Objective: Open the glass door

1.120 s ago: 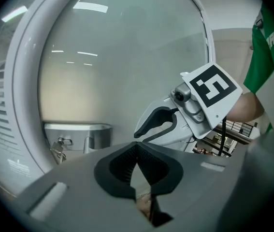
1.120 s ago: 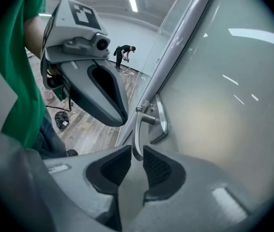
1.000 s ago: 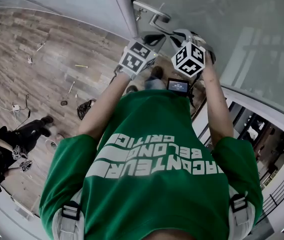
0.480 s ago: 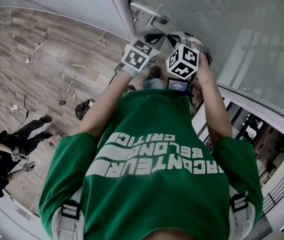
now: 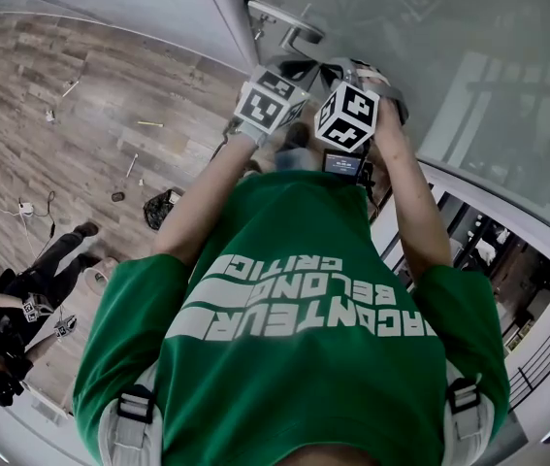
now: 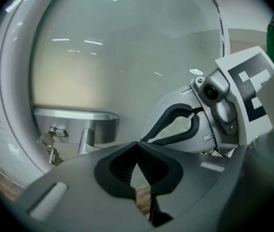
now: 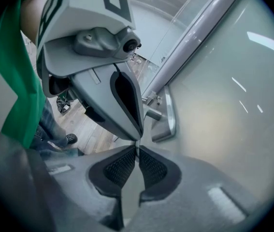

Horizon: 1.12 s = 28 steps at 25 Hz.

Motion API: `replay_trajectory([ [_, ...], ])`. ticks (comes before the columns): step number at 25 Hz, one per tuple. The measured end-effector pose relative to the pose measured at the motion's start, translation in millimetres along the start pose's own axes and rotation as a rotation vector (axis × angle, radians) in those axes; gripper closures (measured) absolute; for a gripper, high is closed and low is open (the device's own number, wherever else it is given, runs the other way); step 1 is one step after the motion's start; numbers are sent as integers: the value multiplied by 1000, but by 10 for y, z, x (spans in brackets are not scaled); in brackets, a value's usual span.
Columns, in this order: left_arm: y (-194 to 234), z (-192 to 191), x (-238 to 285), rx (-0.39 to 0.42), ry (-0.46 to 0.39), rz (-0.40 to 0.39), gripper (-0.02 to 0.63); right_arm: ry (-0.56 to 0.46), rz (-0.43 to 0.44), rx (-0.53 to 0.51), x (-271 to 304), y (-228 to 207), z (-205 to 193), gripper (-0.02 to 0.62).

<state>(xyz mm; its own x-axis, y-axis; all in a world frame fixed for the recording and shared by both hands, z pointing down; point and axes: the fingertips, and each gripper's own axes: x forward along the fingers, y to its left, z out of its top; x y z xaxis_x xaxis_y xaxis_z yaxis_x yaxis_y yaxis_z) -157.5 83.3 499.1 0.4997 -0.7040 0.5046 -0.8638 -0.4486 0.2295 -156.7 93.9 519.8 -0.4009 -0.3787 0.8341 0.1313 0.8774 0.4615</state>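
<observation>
The frosted glass door (image 5: 430, 27) fills the top right of the head view. Its metal lever handle (image 5: 289, 29) sits beside the grey frame post (image 5: 226, 13). Both grippers are held up side by side just below the handle, apart from it. My left gripper (image 5: 294, 71) is shut and holds nothing. In the left gripper view the handle (image 6: 76, 122) with a key (image 6: 50, 141) under it lies left of my left gripper (image 6: 137, 144). My right gripper (image 7: 137, 148) is also shut on nothing, and the handle (image 7: 168, 120) lies just beyond its tips.
A person (image 5: 17, 304) crouches on the wooden floor (image 5: 110, 85) at the lower left, with small scraps and a dark bundle (image 5: 158, 207) lying about. A small screen (image 5: 343, 164) hangs at chest height. A railing (image 5: 546, 357) shows at the lower right.
My right gripper has drifted left, closer to the left one. Both sit slightly nearer the handle. The person on the floor has shifted lower in the view.
</observation>
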Motion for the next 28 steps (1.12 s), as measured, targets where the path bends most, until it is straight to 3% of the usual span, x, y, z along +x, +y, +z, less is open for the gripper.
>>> replay_trajectory([
  [8, 23, -148, 77, -38, 85, 14, 591, 10, 22, 66, 180, 103, -35, 581],
  [11, 29, -285, 145, -39, 133, 16, 591, -26, -33, 101, 249, 113, -58, 580],
  [15, 229, -447, 187, -66, 182, 80, 590, -21, -75, 107, 305, 43, -63, 577],
  [18, 278, -406, 154, -93, 163, 71, 589, -35, -69, 121, 313, -31, -82, 577],
  [28, 225, -88, 299, -74, 111, 43, 589, -38, -56, 135, 393, -267, -150, 584],
])
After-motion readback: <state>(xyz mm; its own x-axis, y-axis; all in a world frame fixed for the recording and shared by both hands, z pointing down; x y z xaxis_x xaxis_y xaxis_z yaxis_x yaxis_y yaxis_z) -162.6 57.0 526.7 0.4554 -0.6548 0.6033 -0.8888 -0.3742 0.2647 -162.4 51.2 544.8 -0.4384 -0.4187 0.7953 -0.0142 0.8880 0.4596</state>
